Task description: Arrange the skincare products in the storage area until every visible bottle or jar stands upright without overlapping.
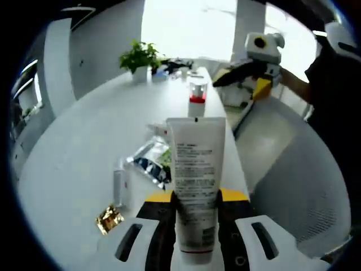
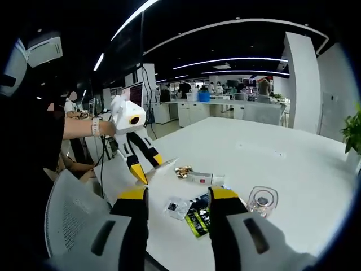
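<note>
My left gripper (image 1: 196,199) is shut on a white squeeze tube (image 1: 194,164), held above the table with its flat crimped end away from me and its cap (image 1: 197,253) toward the camera. In the right gripper view that same left gripper (image 2: 137,168) hangs over the table's near edge, the tube (image 2: 163,165) seen edge-on. My right gripper (image 2: 179,195) is open with nothing between its fingers; it also shows off the table's far right side (image 1: 248,82). On the white table (image 1: 73,152) stand a red-banded bottle (image 1: 196,99) and a clear jar (image 2: 262,200).
Foil sachets (image 1: 149,158) (image 2: 197,217), a small lying tube (image 1: 119,183) (image 2: 206,179) and a gold wrapper (image 1: 110,219) (image 2: 183,171) lie near the table edge. A potted plant (image 1: 141,56) stands at the far end. A mesh chair (image 2: 73,226) sits beside the table.
</note>
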